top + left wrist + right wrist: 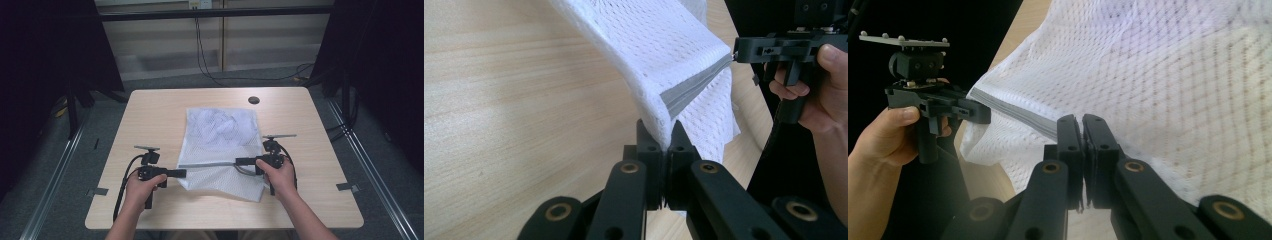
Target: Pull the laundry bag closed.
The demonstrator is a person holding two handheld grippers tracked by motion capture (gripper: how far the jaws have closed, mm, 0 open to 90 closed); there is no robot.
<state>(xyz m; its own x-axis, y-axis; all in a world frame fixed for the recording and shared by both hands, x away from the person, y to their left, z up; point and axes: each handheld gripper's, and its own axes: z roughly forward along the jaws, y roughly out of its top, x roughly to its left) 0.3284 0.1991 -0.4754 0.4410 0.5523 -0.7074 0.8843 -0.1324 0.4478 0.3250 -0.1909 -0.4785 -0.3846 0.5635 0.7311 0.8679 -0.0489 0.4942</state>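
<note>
A: Holding the mesh bag point(222, 145) with both? Left gripper point(181, 173) and right gripper point(240, 161) look clamped on its grey zipper strip point(207, 164).

B: Yes. You have it mid-table point(150, 115), strip stretched left-right between your hands, bag body trailing away from you.

Light wood counter point(150, 115), rounded corners, with a dark round grommet hole point(253, 100) near the far edge, right of centre. One white mesh laundry bag point(222, 130) lies roughly mid-counter, running from the far half toward the near edge. Its far part lies flat on the wood with crumpled white contents showing through; the near part, with the grey zipper strip point(207, 164), is lifted.
</note>
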